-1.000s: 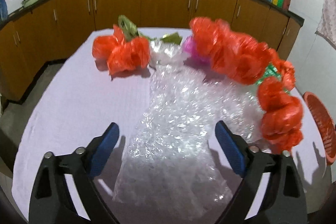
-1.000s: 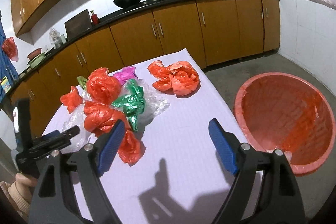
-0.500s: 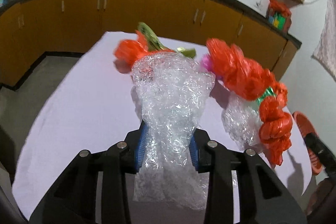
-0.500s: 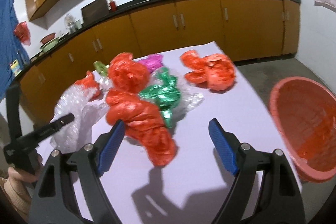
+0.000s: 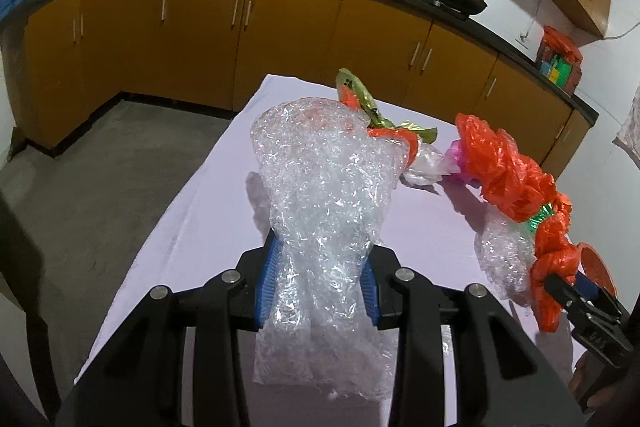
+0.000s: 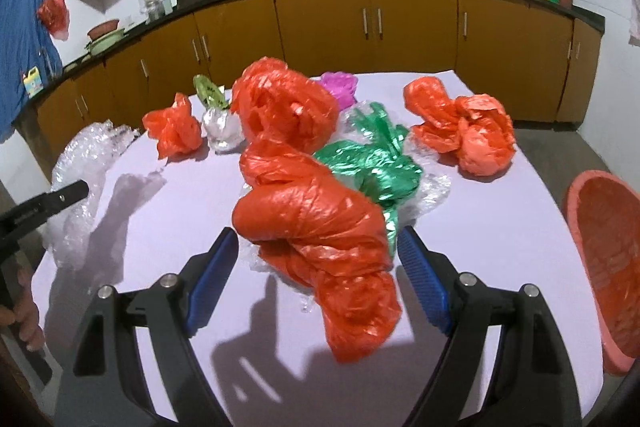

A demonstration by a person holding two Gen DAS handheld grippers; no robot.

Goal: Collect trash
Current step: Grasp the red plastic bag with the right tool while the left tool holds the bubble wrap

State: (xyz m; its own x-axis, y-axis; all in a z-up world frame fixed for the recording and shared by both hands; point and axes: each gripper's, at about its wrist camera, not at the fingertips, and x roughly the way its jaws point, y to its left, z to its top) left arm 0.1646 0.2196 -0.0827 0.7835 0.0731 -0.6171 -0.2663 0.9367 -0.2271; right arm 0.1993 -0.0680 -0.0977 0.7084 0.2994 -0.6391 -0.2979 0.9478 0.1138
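Observation:
My left gripper [image 5: 318,281] is shut on a sheet of clear bubble wrap [image 5: 324,187] and holds it lifted above the lilac table [image 5: 208,211]; it also shows at the left of the right wrist view [image 6: 86,167]. My right gripper [image 6: 318,267] is open, its blue pads on either side of a long crumpled orange plastic bag [image 6: 320,227] lying on the table. Behind it lie a green bag [image 6: 372,171], another orange bag [image 6: 284,107], a pink bag [image 6: 340,87] and more orange bags [image 6: 468,131].
An orange basket [image 6: 604,259] stands off the table's right edge. A small orange bag [image 6: 174,127], a crumpled clear wrapper [image 6: 222,129] and a green wrapper [image 6: 208,91] lie at the table's back left. Wooden kitchen cabinets [image 6: 400,27] run behind.
My left gripper closed on the bubble wrap and lifted it off the table. My right gripper moved forward and left to straddle the long orange bag.

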